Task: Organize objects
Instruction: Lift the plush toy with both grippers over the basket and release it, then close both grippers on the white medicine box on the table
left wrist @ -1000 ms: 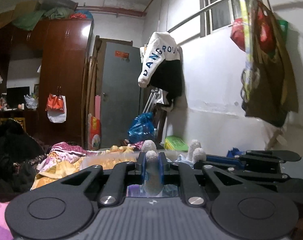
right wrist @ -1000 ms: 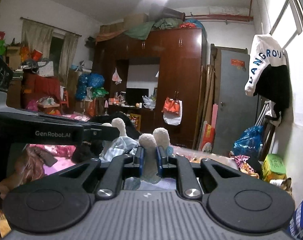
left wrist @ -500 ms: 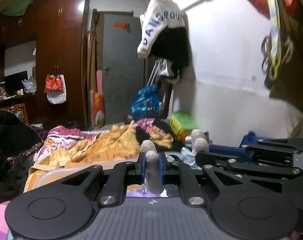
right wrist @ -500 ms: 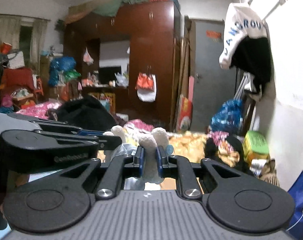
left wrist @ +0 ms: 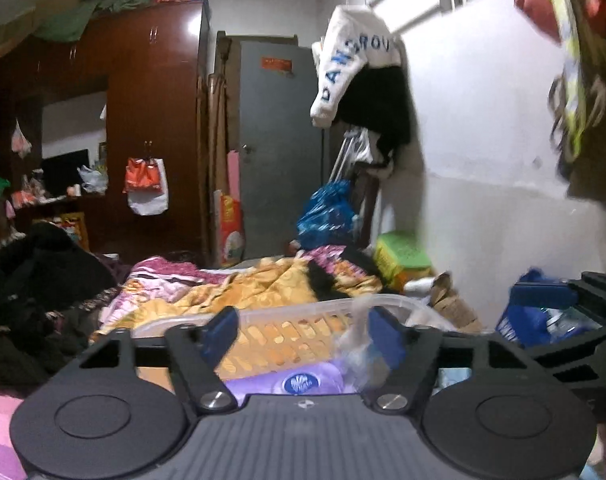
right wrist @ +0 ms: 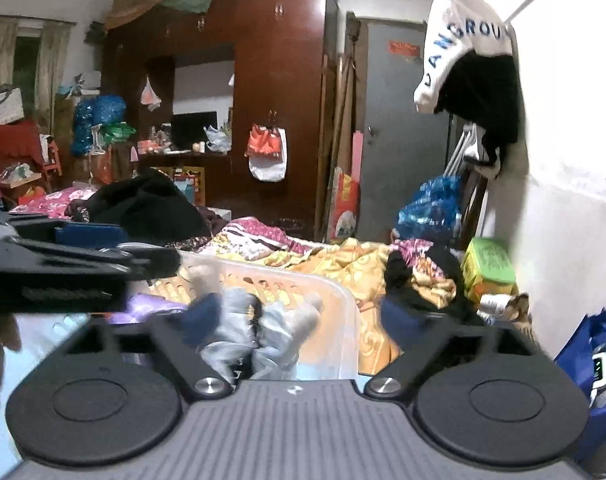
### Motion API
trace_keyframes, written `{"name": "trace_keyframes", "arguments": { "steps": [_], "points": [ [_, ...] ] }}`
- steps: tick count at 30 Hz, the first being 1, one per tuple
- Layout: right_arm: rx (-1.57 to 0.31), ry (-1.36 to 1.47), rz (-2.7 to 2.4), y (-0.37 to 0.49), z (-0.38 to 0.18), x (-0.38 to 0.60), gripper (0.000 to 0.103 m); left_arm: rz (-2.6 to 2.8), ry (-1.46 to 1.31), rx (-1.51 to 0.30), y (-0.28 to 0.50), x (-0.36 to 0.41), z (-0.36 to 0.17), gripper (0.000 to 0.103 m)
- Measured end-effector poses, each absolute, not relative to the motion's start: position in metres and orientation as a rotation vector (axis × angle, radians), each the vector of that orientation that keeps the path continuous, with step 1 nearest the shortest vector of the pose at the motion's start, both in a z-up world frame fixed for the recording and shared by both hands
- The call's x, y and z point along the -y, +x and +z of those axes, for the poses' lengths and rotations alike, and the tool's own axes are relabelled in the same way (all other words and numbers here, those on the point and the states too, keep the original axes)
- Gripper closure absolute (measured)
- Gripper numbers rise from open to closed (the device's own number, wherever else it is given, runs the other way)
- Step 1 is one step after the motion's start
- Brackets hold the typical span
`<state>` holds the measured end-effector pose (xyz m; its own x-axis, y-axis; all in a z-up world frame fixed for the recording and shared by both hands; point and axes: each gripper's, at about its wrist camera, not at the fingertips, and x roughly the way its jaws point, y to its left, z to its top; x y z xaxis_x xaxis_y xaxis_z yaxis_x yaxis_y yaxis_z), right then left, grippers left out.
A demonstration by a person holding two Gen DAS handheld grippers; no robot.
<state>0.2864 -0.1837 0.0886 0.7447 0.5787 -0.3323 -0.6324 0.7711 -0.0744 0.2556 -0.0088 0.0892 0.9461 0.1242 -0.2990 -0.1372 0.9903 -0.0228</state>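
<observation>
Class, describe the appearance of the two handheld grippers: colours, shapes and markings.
Left gripper and right gripper look alike: matte black linkage arms, blue finger pads, two round black discs, silver pivot bolts, and a ribbed grey body bearing a small white logo.

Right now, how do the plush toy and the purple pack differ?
The plush toy is pale grey-blue; the purple pack is purple with a round blue logo. The plush toy looks soft and sprawled, and is blurred; the purple pack lies flat and smooth. The plush toy is right of the purple pack. Both appear to be inside the pale plastic basket.
</observation>
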Motion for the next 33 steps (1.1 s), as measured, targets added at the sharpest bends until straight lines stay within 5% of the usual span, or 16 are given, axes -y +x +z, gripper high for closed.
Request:
{"name": "trace_keyframes", "arguments": {
  "steps": [14, 27, 33],
  "points": [
    [-0.282, -0.050, 0.766, 0.219, 0.036, 0.246, 0.000, 0.073, -0.140, -0.306, 0.130, -0.043, 0.024, 0.017],
    [-0.453, 0.018, 0.776, 0.240, -0.018, 0.251, 0.000, -0.074, -0.120, -0.409, 0.149, -0.007, -0.029, 0.017],
    [-0.417, -0.050, 0.867, 0.229, -0.022, 0.252, 0.009, -0.193, -0.125, -0.440, 0.166, 0.013, -0.034, 0.022]
  ]
}}
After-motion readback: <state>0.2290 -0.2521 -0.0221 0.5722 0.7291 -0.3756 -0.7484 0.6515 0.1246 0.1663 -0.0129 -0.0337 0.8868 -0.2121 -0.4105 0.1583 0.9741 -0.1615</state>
